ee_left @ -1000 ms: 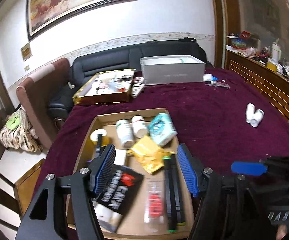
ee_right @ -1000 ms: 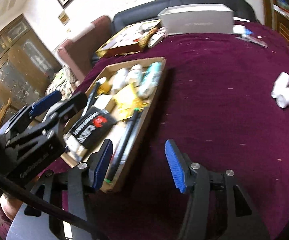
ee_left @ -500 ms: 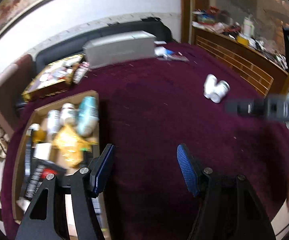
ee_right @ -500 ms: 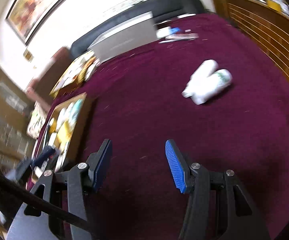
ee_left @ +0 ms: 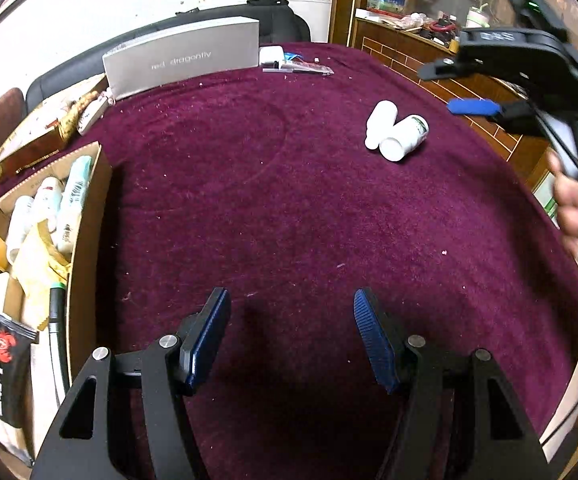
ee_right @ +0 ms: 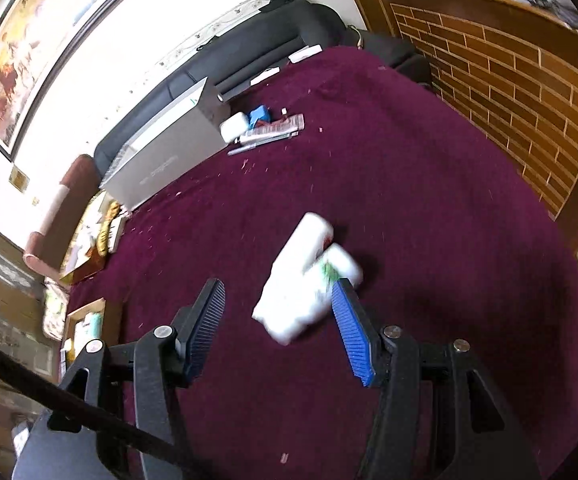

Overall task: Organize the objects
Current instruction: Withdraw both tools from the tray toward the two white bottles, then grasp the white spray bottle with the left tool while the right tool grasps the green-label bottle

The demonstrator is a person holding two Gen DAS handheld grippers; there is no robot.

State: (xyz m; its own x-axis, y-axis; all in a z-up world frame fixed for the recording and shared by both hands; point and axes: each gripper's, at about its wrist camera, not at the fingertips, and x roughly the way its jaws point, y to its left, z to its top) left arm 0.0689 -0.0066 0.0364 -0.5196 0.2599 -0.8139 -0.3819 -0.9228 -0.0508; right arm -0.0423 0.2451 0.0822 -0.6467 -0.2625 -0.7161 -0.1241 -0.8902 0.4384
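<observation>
Here my right claw (ee_right: 279,314) hangs with jaws apart over two white bottles (ee_right: 303,280) lying touching on the maroon bench (ee_right: 429,200), near its right edge. My left claw (ee_left: 291,336), also apart, holds nothing above bare cloth beside the cardboard tray (ee_left: 89,216) at the left edge.

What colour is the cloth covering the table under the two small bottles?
Deep maroon, plain velvet-like table cloth, clearest in the left wrist view.

Indoor room light, fairly even. The white wall (ee_right: 101,92) glares, washed out. Both fisheye views bend and darken at the edges. The two white bottles (ee_right: 305,280) smear with motion blur in the right view, sharper in the left.
</observation>
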